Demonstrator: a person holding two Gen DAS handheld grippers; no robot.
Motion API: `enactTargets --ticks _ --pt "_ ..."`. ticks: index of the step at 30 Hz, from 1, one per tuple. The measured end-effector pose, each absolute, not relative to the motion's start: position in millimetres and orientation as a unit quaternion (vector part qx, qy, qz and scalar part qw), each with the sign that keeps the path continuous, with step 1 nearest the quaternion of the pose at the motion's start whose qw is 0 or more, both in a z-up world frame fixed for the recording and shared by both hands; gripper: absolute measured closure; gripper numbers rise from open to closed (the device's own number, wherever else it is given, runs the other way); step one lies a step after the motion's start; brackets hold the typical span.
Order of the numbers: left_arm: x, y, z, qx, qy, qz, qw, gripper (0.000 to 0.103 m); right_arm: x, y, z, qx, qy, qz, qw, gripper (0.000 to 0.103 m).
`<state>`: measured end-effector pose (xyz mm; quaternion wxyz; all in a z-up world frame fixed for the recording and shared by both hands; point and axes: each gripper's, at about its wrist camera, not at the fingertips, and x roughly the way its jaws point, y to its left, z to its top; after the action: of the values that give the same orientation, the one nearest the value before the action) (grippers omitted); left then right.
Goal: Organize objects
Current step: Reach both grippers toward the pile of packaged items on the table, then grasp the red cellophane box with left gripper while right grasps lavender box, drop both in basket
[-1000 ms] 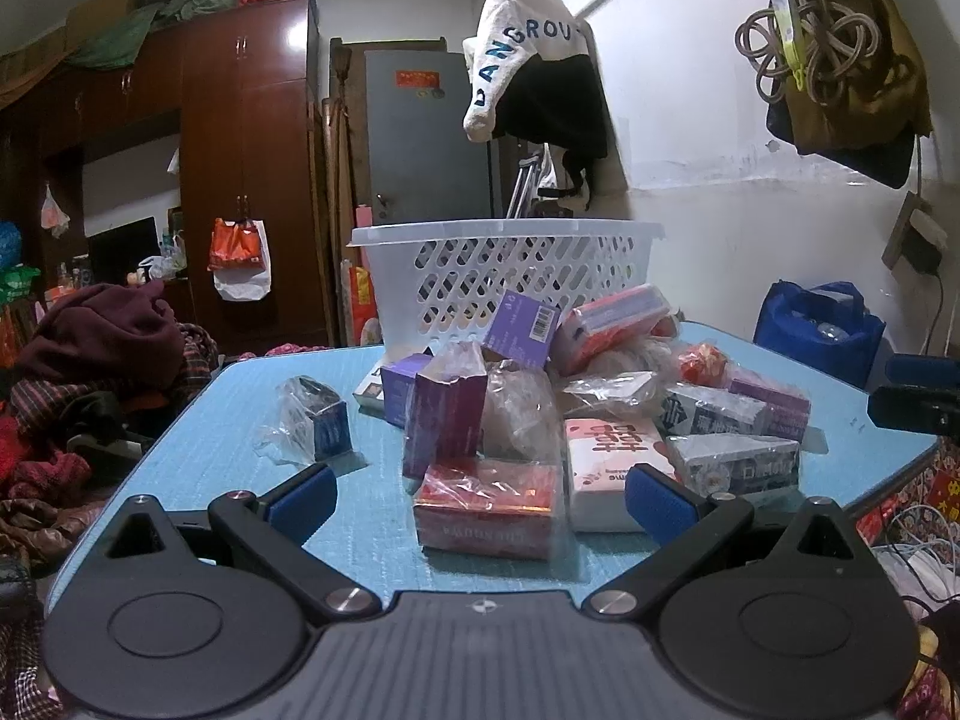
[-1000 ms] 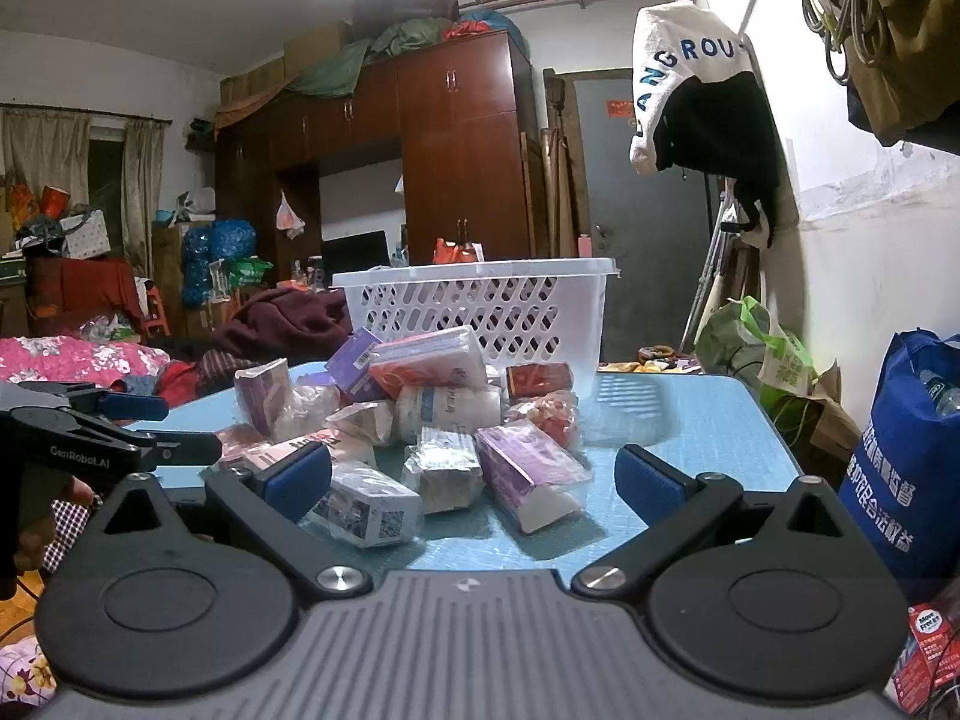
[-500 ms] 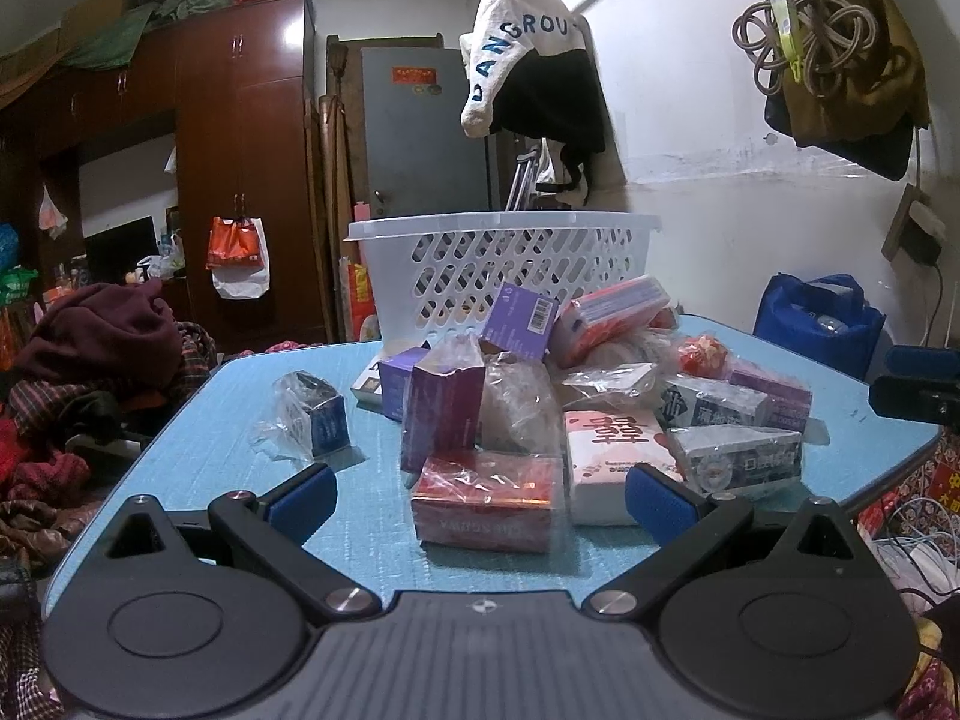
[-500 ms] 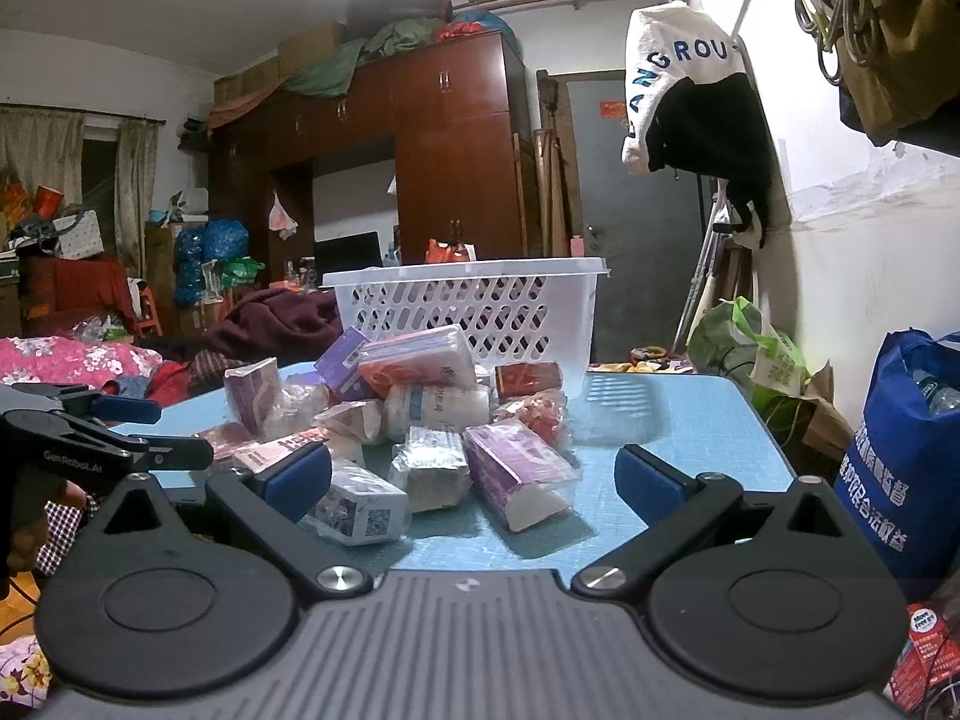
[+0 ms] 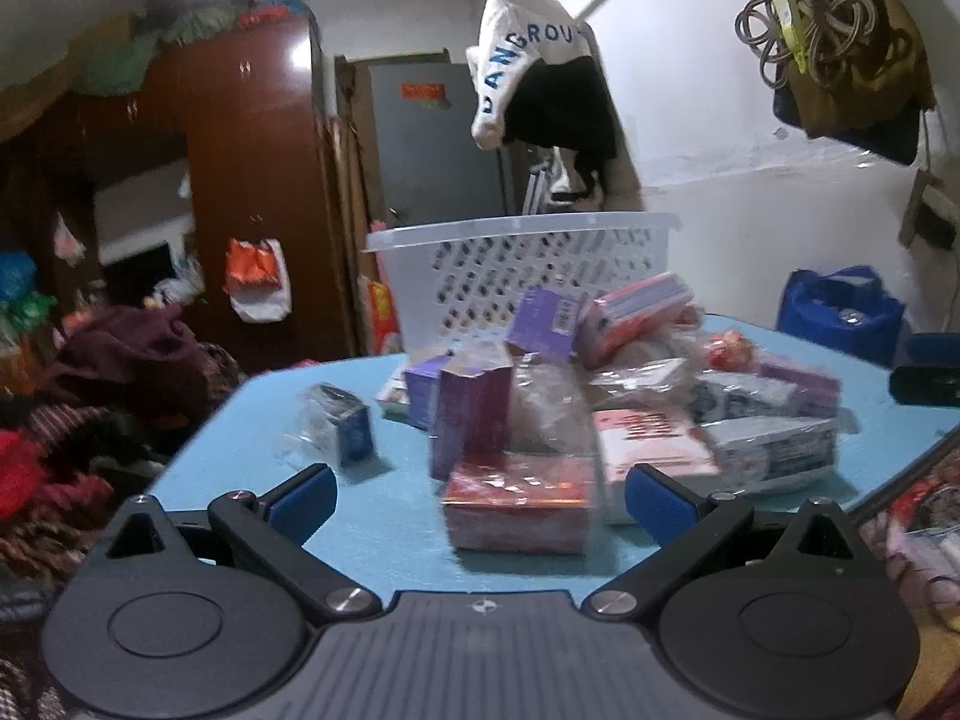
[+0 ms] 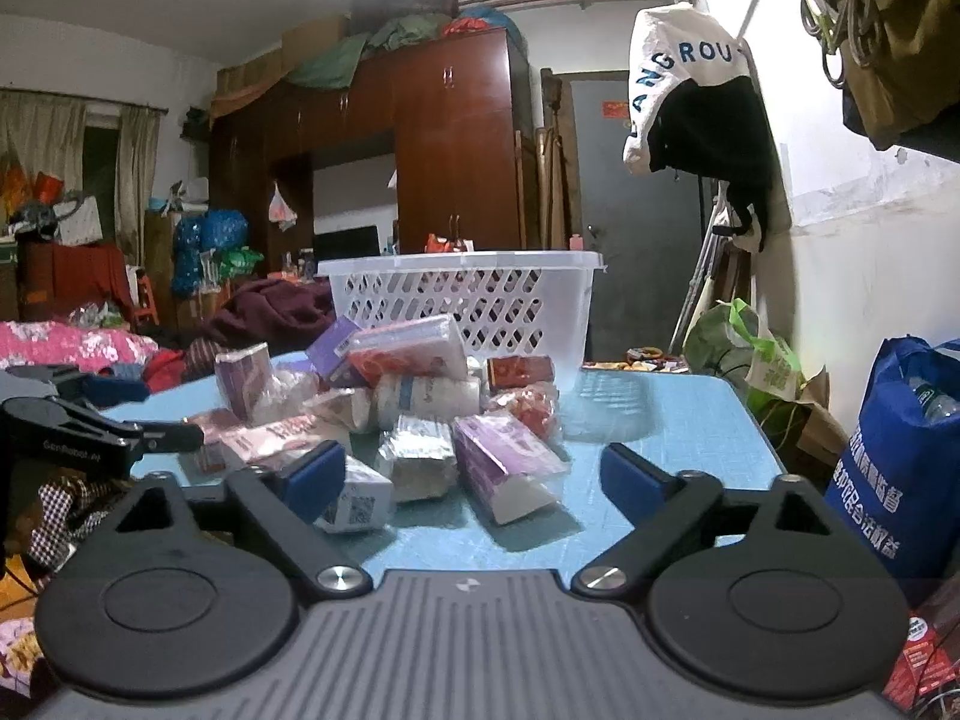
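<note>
Blue surface [image 5: 390, 516] fills middle of both views. White perforated basket [image 5: 528, 276] at far edge, centre frame, upright. Heap of wrapped packets and boxes [image 6: 420, 414] on surface in front of basket, centre frame. Red packet [image 5: 516, 501] at lower centre of left view, nearest left gripper [image 5: 477, 501]; its fingers [image 5: 300, 501] spread wide, touching nothing. Right gripper [image 6: 474, 480] at bottom centre of right view, fingers [image 6: 315, 477] closing, nothing between them; purple packet [image 6: 504, 468] just beyond.

"ANGROU" runs in blue letters on the white garment [image 6: 684, 69] hanging right of the wardrobe [image 6: 456, 144]; the left gripper [image 6: 120, 432] reads "GenRobot.AI".
</note>
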<state>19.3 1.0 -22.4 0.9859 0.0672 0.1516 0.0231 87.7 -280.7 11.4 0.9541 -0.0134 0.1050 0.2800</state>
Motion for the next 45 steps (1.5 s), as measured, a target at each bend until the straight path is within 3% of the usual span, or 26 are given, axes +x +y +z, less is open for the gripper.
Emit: enactTargets --ticks 12,16,18,23,31,36,40,45 --pt "40 11 -39 0.054 0.165 -0.02 0.985 0.0 140 -280 -4 -0.024 0.158 0.272 0.949 0.031" --pt "47 15 -43 0.054 0.157 -0.027 0.986 0.001 148 -275 -5 -0.022 0.164 0.297 0.94 0.044" --pt "47 16 -44 0.055 0.154 -0.036 0.986 0.009 146 -275 -6 -0.027 0.161 0.304 0.939 0.053" --pt "43 19 -42 0.061 0.147 -0.055 0.986 0.039 135 -286 -7 -0.018 0.152 0.305 0.94 0.054" --pt "20 25 -31 0.066 0.105 -0.058 0.991 0.039 116 -303 9 0.005 0.125 0.29 0.949 0.054" --pt "22 35 16 0.038 0.06 -0.061 0.996 0.039 129 -286 52 0.002 0.093 0.299 0.95 0.054" --pt "88 41 74 0.009 0.057 -0.071 0.996 0.039 176 -234 104 -0.047 0.057 0.29 0.954 0.054" --pt "208 48 124 -0.029 0.116 -0.049 0.992 0.039 256 -177 138 -0.09 0.061 0.262 0.959 0.054"
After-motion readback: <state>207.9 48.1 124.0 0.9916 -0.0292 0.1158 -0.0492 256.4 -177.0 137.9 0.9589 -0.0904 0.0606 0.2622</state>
